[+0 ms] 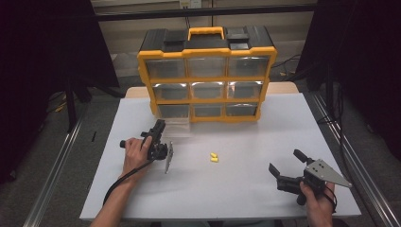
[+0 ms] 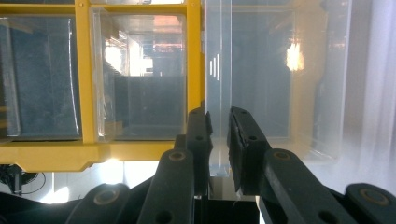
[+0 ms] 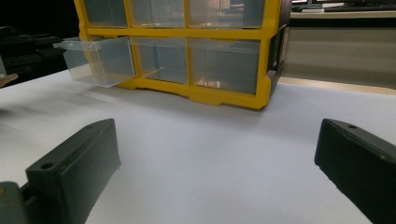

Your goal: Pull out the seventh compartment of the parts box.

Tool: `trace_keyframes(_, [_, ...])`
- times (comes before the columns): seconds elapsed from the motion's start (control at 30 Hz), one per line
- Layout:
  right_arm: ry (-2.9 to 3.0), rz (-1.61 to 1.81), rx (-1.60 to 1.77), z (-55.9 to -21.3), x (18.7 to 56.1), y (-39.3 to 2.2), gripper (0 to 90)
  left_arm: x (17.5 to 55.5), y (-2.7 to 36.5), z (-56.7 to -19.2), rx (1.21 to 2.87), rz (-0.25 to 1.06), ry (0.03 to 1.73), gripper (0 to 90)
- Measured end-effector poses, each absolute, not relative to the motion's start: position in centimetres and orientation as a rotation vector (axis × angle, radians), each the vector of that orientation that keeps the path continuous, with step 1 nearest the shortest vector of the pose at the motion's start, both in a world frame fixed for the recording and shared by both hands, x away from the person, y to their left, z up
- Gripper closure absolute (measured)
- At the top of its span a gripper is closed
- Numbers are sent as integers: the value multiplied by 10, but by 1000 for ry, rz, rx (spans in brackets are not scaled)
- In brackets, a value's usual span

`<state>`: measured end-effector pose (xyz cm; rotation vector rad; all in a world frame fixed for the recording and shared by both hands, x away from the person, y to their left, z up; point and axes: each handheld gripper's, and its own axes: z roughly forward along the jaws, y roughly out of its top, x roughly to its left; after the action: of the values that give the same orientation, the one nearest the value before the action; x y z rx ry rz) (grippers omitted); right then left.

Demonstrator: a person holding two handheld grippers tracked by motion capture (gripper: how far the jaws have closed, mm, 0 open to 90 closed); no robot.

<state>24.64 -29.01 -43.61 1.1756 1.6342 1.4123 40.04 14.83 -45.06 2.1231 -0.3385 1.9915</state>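
Note:
A yellow and black drawer cabinet (image 1: 163, 54) stands at the back of the white table. Its bottom-left clear drawer (image 1: 176, 124) is pulled partway out, as the right gripper view confirms for the drawer (image 3: 95, 60). My left gripper (image 1: 161, 125) is at that drawer's front. In the left gripper view my left gripper (image 2: 218, 119) has its jaws shut on the drawer's clear front tab (image 2: 218, 70). Two small yellow pieces (image 1: 213, 157) lie mid-table. My right gripper (image 1: 285, 161) rests near the front right, open, with nothing between its jaws (image 3: 217, 135).
The cabinet (image 3: 224, 95) has three rows of clear drawers, the others pushed in. The white table surface (image 1: 227, 189) stretches between the two grippers. Dark curtains and metal floor rails flank the table on both sides.

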Motion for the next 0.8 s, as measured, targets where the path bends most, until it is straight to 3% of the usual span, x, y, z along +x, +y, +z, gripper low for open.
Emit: trace_keyframes(0.8, [1640, 1409, 1168, -436, 246, -290, 0, 388, 152, -451, 2138, 1953, -353, 789])
